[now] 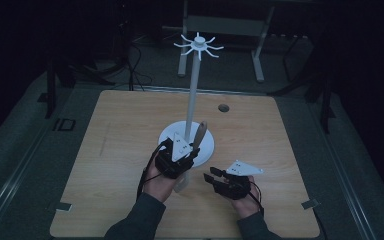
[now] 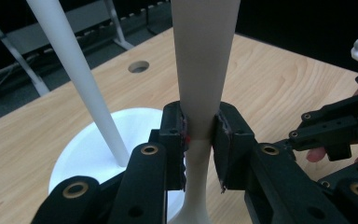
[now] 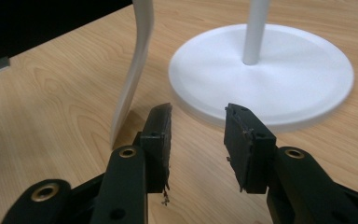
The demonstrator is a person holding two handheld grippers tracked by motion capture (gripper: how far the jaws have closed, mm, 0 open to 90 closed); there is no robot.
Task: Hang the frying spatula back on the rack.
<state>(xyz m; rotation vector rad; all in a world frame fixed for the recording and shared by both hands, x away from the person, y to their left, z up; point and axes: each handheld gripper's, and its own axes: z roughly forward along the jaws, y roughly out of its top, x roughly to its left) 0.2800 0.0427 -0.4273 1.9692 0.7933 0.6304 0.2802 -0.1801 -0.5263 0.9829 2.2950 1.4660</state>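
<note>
High view shows a white hook stand with round base [image 1: 207, 145] on the wooden table [image 1: 105, 150]; left gripper [image 2: 200, 135] clamps a pale flat spatula-like utensil [image 2: 204, 60] beside it, right gripper [image 3: 198, 126] gapes empty nearby.

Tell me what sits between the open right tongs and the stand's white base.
Nothing: in the right gripper view, bare wooden tabletop separates the right tongs from the base. The pale spatula stands off to the side.

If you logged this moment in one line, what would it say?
left claw: shut on pale utensil | right claw: open, holding nothing, over table | white stand: upright
</note>
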